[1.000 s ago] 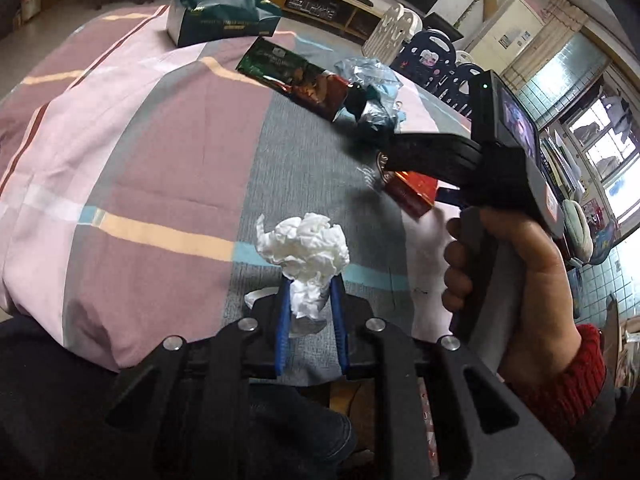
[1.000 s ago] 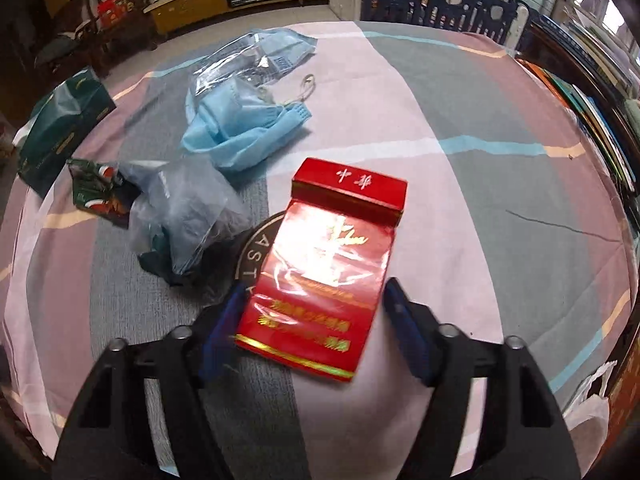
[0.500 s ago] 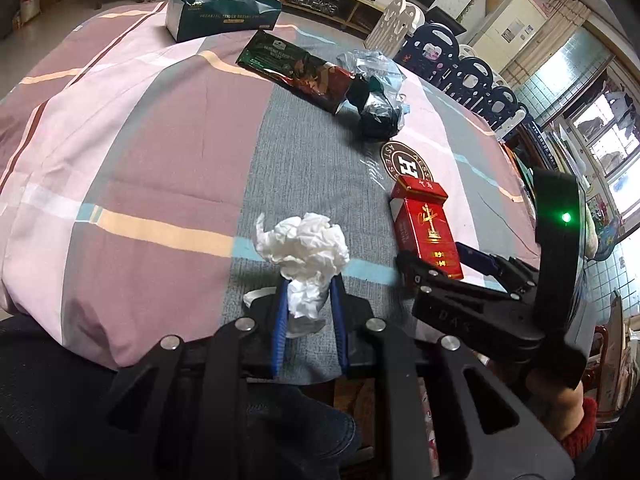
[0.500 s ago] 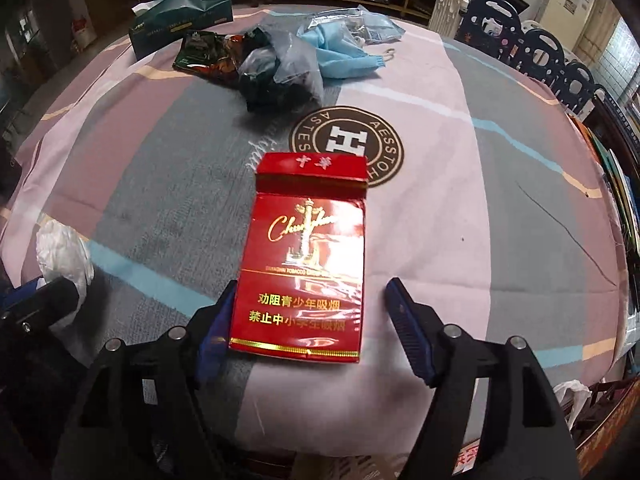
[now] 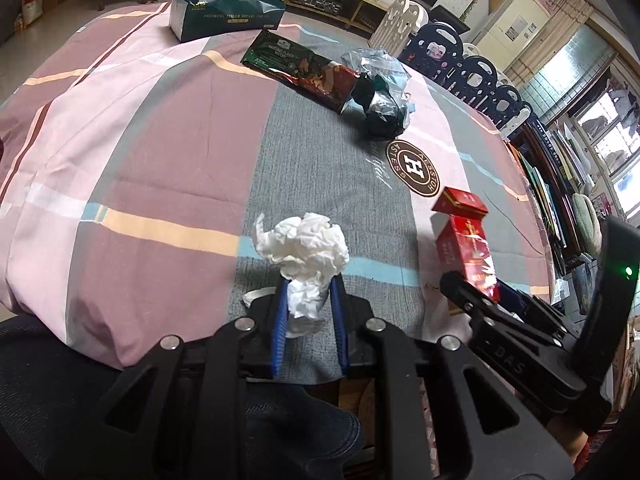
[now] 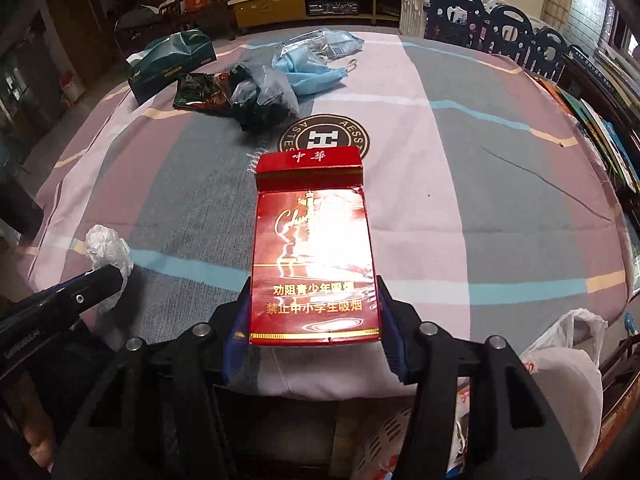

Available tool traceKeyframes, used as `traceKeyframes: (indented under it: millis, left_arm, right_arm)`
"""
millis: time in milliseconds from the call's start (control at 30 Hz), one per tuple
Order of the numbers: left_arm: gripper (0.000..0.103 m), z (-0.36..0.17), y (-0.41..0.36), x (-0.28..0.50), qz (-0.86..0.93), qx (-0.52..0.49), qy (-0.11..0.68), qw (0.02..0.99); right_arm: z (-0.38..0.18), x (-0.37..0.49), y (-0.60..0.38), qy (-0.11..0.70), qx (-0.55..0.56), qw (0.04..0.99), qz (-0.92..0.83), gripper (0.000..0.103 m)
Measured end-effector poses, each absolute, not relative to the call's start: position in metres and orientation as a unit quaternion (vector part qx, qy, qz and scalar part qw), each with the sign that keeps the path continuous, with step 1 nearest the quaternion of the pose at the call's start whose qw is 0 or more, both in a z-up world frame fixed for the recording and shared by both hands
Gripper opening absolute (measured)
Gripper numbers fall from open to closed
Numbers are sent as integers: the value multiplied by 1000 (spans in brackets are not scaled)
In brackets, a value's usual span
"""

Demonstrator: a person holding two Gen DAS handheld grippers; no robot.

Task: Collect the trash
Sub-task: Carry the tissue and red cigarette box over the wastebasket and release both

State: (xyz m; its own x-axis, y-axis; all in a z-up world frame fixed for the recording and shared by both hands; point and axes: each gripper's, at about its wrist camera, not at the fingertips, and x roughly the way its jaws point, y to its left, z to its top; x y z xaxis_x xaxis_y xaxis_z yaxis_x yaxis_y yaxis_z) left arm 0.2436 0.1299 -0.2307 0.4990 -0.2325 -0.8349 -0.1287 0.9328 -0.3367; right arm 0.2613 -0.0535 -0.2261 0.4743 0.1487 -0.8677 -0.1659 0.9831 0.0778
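Note:
My left gripper (image 5: pixel 308 292) is shut on a crumpled white tissue (image 5: pixel 304 248) at the near edge of the table. The tissue also shows in the right wrist view (image 6: pixel 108 252). My right gripper (image 6: pixel 314 300) is shut on a red cigarette pack (image 6: pixel 312 256), its blue pads against both long sides near the table's front edge. The pack (image 5: pixel 464 240) and right gripper (image 5: pixel 476 296) show at the right of the left wrist view. A dark snack wrapper (image 5: pixel 300 68), a crumpled plastic bag (image 5: pixel 380 92) and a blue face mask (image 6: pixel 316 72) lie farther back.
A striped pink and grey cloth (image 5: pixel 160 152) covers the table. A green tissue box (image 5: pixel 224 12) stands at the far edge. A white plastic bag (image 6: pixel 568 360) hangs below the table's near right edge. Chairs (image 6: pixel 500 24) line the far side.
My right gripper closed on the cigarette pack and drew it toward the table's near edge. My left gripper kept hold of the tissue and stayed nearly still.

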Motion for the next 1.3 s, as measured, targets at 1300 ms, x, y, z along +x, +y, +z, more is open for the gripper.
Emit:
traceKeyframes:
  millis: [1300]
  left_arm:
    - [20, -178, -2, 186, -127, 3, 426, 896]
  right_arm:
    - [-180, 148, -204, 463, 35, 886, -10, 55]
